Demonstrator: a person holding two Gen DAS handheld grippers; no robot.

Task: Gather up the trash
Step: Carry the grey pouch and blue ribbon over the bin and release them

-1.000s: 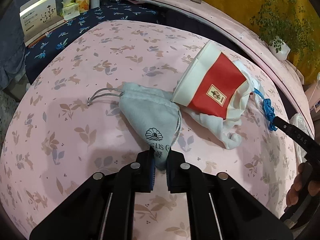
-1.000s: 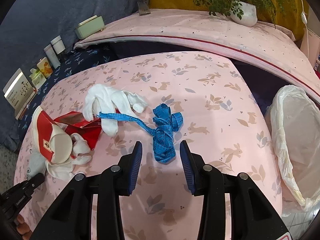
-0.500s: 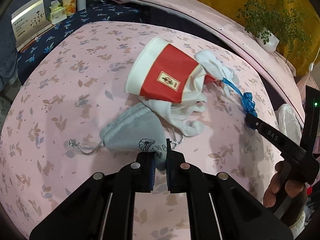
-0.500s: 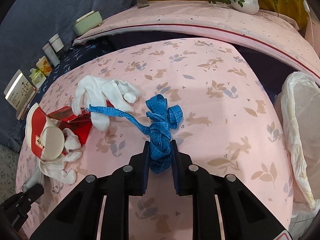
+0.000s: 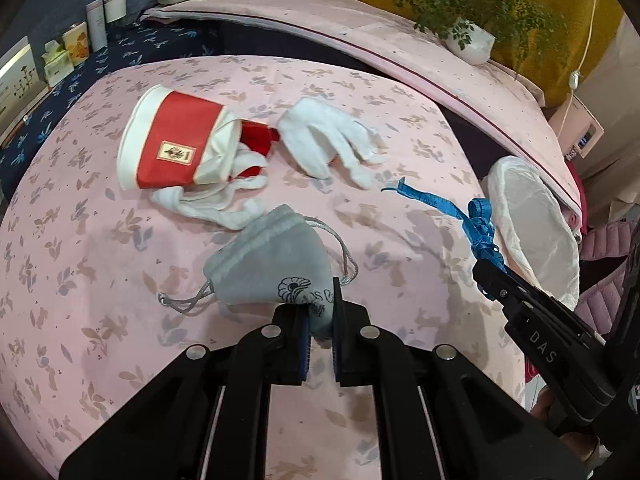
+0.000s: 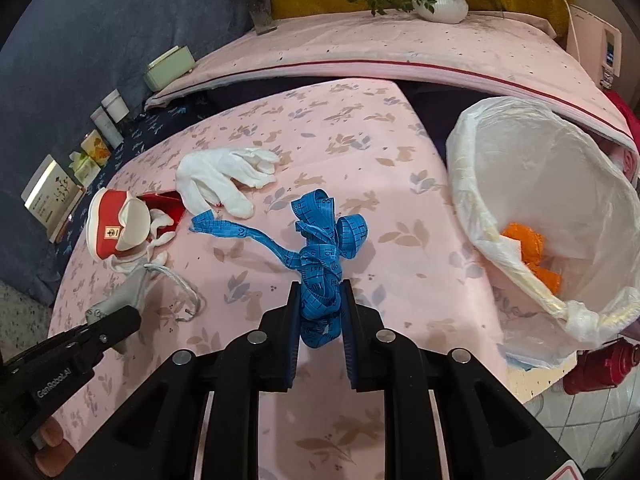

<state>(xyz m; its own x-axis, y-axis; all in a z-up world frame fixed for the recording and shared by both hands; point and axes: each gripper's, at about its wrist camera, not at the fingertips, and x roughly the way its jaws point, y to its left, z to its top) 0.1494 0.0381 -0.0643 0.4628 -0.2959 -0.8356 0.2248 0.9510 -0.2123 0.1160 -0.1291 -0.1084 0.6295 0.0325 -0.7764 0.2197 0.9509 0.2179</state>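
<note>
The left claw (image 5: 320, 320) is clenched on a corner of the grey pouch (image 5: 272, 264), as it was a second ago, but the pouch now hangs clear of the pink bench (image 5: 100, 280), its cord (image 5: 184, 304) dangling below; earlier it lay flat beside the red bag (image 5: 172, 148). The view has swung toward the bin (image 5: 532, 232), which was barely in sight before.

The right claw (image 6: 320, 312) stood wide around the blue tape (image 6: 324, 260) a second ago; its jaws have just been closing and now pinch the bunched tape between the pads. The tape is lifted, one loose end (image 6: 208, 224) trailing toward the white glove (image 6: 220, 180), where before it lay tucked by the glove and bag.

The bin (image 6: 540, 208), lined with a pale plastic bag, stands just off the bench's right edge, with orange scraps (image 6: 528, 248) inside.

The second glove (image 5: 212, 204) is partly hidden under the red bag. The pouch's printed logo is half covered by the left claw's pad and cannot be read. The bin's far rim is cut off in the left view by the right claw's arm. Only fingertips of the person show at the frame edges.
</note>
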